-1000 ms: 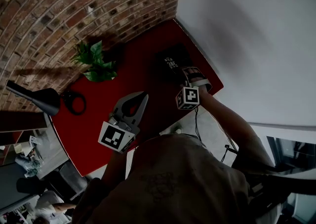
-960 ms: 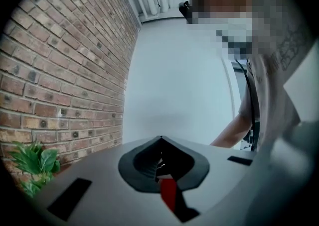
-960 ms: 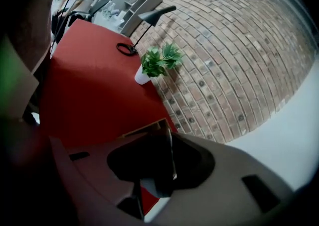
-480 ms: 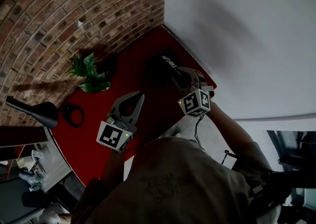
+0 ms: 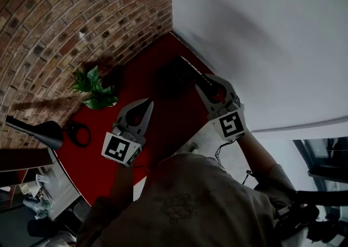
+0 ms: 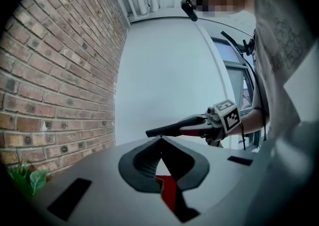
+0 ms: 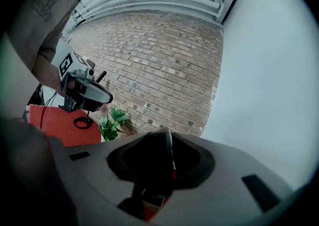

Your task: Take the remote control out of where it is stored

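A red tabletop [image 5: 157, 111] fills the corner where a brown brick wall [image 5: 65, 17] meets a plain white wall [image 5: 261, 34]; against the bricks stands a small green leafy plant [image 5: 92, 89], with a black lamp [image 5: 41, 130] and a black cable loop [image 5: 80, 134] farther along the same edge. We hold the right gripper [image 5: 202, 81] above the corner end of the tabletop, roughly level; its fingers are partly closed and clamped on the long black remote control [image 5: 185, 69], which sticks out beyond their tips toward the corner. From the left gripper view the remote control shows as a dark bar held up in the air in front of the white wall; in the right gripper view it is a dark slab filling the gap between the fingers. Our left gripper [image 5: 144, 104] hovers over the middle of the tabletop, near the plant; its fingers meet at the tips with nothing between them.
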Tool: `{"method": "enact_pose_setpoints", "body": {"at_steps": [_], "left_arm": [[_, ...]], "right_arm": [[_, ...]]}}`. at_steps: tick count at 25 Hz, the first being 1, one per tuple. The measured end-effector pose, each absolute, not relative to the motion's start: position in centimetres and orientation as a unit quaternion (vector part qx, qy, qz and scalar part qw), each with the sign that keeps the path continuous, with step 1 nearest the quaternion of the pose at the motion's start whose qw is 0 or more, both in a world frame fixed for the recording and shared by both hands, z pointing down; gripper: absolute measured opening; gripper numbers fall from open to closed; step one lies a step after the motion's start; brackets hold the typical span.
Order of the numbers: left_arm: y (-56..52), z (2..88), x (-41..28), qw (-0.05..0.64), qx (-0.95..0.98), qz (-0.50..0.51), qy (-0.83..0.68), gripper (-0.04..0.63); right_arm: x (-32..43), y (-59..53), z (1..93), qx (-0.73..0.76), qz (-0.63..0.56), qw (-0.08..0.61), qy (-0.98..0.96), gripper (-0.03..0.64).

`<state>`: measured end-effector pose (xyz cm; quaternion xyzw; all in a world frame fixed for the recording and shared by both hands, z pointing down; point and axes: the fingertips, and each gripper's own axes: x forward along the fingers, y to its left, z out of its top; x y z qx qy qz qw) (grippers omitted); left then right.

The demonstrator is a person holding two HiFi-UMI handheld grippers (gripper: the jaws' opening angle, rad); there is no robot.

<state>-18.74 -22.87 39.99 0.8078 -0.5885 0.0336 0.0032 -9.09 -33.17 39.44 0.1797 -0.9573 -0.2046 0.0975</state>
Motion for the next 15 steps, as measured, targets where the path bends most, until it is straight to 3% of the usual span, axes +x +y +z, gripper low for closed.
{"method": "enact_pose_setpoints", "body": {"at_steps": [6, 15], "left_arm": [[-23.5, 38.3, -19.0, -0.017, 0.808, 0.029, -0.588, 0.005], [-23.7, 37.6, -19.7, -0.021, 0.802, 0.019, -0.597, 0.005]], "right_arm": [[-6.7, -32.1, 35.6, 0.204, -0.162, 0.006, -0.966, 0.115], [-3.8, -31.3, 32.5, 0.231, -0.115, -0.065, -0.964, 0.114]]}}
